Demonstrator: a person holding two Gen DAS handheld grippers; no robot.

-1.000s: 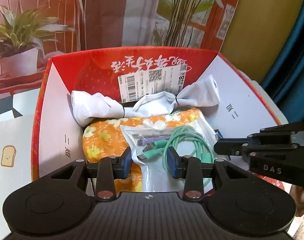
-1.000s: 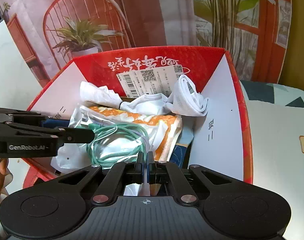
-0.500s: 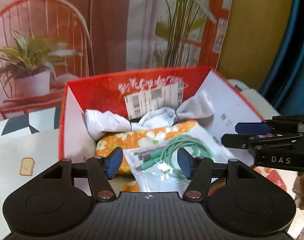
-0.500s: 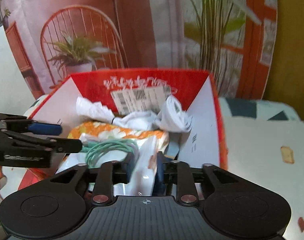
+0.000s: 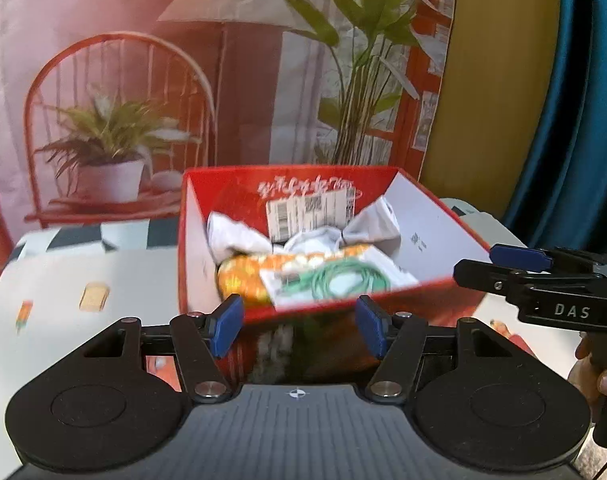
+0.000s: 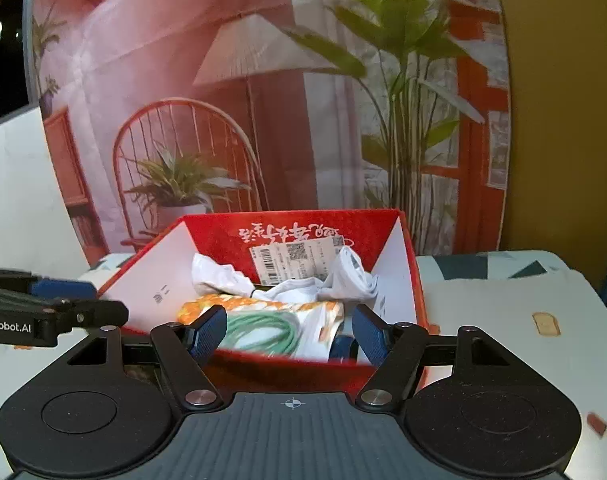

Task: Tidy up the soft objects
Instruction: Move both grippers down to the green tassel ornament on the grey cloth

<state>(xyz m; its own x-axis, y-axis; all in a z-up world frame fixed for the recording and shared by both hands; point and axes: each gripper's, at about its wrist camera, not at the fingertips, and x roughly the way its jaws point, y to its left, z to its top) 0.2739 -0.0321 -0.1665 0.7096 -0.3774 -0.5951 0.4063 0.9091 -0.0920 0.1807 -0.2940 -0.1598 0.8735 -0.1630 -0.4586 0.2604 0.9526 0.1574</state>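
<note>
**Both tongs open and empty in front of the filled red box**

The left gripper [image 5: 299, 326] sits at 6 o'clock in its own view, blue pads spread wide with nothing between them; only the near red wall of the box shows through the gap. The right gripper [image 6: 289, 334] is likewise parted and holds nothing, and its jaws have just been opening. Each tong also appears in the other's camera: the right one at 3 o'clock of the left view, gripped by a hand [image 5: 595, 376], and the left one at 9 o'clock of the right view.

The red box [image 6: 383, 236] stands on a white tablecloth [image 6: 503, 312] printed with small toast pictures, just beyond both sets of fingertips. A white shipping label [image 6: 291, 258] is stuck on its far inner wall, at 12 o'clock inside the box. Below the label lies a white cloth [image 6: 219, 276], twisted like a bow across the back. In front of it is an orange flowered pouch [image 5: 239, 276], toward 9 o'clock in the left view. On top of that rests a clear plastic bag [image 5: 383, 268] with a coiled green cable [image 6: 263, 330] inside, nearest the front wall. All these things lie inside the box, apart from both tongs.

Behind the table hangs a printed backdrop [image 6: 223, 100] showing a chair, potted plants and a lamp.
</note>
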